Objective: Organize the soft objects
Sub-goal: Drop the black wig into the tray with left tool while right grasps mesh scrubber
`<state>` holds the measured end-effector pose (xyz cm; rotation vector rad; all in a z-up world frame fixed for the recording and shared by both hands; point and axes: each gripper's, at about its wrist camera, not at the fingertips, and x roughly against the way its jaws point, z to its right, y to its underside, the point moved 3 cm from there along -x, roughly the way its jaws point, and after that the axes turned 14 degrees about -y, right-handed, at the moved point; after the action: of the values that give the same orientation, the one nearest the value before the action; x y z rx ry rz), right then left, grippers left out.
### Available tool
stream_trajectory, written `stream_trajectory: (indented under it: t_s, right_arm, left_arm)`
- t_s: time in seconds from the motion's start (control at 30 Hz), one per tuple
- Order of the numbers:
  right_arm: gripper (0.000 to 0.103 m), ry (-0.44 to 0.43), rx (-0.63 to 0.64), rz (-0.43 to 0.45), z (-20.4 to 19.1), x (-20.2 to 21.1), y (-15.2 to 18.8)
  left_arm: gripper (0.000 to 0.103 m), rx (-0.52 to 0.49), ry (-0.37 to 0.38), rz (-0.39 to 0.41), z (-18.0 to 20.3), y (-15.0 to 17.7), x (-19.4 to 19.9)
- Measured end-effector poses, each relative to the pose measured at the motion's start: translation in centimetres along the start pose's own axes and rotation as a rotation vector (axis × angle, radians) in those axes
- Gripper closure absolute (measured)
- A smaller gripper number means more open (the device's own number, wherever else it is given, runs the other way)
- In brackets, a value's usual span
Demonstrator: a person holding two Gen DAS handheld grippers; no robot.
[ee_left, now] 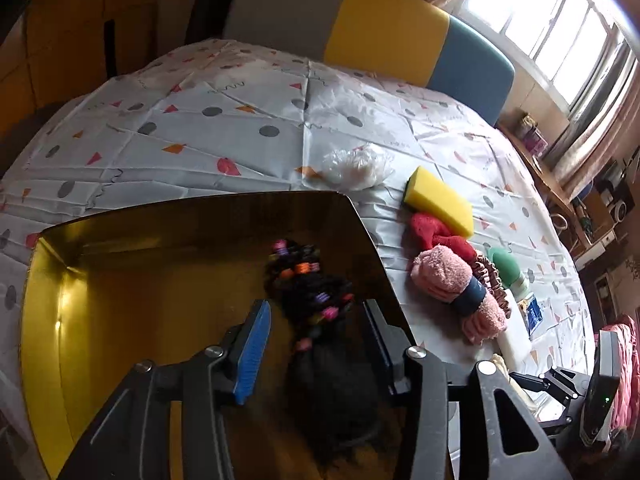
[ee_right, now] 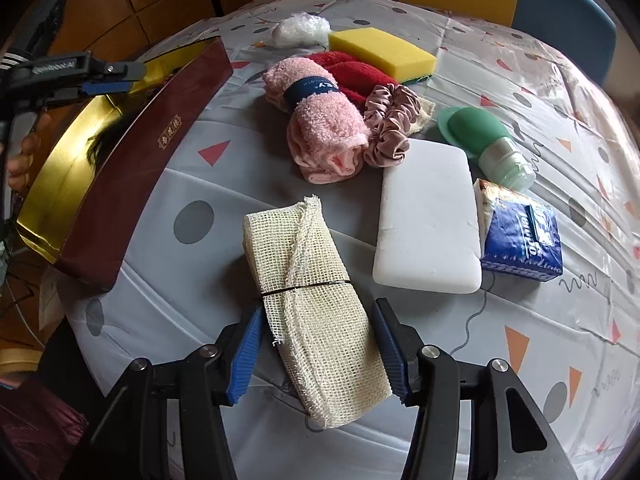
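Right gripper (ee_right: 318, 354) clamps the mesh cloth roll (ee_right: 316, 312); left gripper (ee_left: 316, 344) jaws apart, empty, above the box (ee_left: 52, 320); black bundle (ee_left: 310, 284) blurred.

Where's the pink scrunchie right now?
In the right wrist view the pink scrunchie lies mid-table, against the right side of the rolled pink towel, just beyond the white foam block's far end, left of the green bottle.

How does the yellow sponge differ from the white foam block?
The yellow sponge is bright yellow with a green scouring layer underneath; the white foam block is plain white. The sponge lies farther away, touching the red cloth; the block lies nearer, beside the tissue pack. The block has rounder corners. Both lie flat on the tablecloth.
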<state>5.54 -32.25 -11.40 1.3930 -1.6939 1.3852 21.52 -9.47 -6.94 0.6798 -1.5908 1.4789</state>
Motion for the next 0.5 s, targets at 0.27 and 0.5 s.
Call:
stream_trajectory:
  t_s: [0.27, 0.5]
  right_arm:
    - [0.05, 0.028, 0.025, 0.001, -0.4, -0.3, -0.1]
    - [0.054, 0.051, 0.045, 0.0, -1.0, -0.1, 0.2]
  left_arm:
    - [0.056, 0.026, -0.126, 0.066, -1.9, 4.1, 4.8]
    - [0.056, 0.084, -0.214, 0.089, -3.6, 8.2, 7.6]
